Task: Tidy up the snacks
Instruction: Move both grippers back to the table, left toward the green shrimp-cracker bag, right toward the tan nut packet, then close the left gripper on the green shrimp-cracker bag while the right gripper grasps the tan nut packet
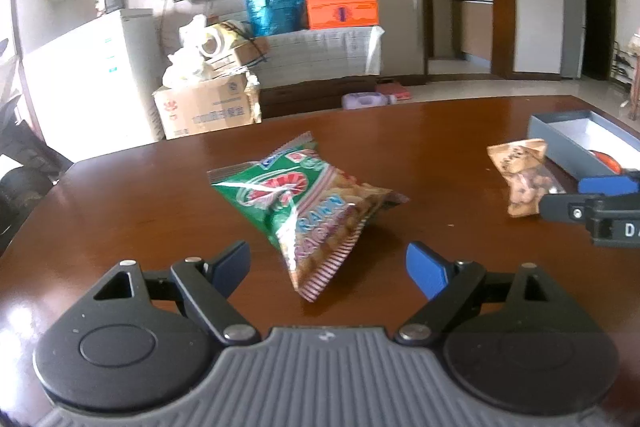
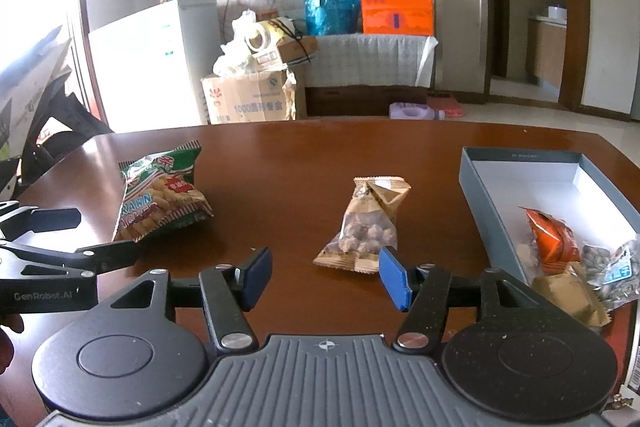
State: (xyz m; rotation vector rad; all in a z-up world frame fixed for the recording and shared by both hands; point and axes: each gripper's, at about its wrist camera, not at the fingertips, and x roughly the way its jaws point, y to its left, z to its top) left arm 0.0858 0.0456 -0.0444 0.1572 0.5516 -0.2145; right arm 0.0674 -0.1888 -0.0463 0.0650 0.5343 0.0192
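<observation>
left gripper [image 1: 328, 269] jaws held wide, nothing gripped | crinkly green prawn-cracker bag [image 1: 306, 205] lies just ahead, long axis pointing between fingers | right gripper [image 2: 325, 281] part-open, empty, nearer small tan nut packet [image 2: 366, 227]

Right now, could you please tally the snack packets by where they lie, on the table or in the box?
On the table: 2, the green prawn cracker bag and the brown nut packet.
In the grey box: 3, an orange packet, a seed packet, a tan packet.
Total: 5.

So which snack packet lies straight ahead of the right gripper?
The brown nut packet, between the green prawn cracker bag and the grey box, right before the right gripper.
</observation>
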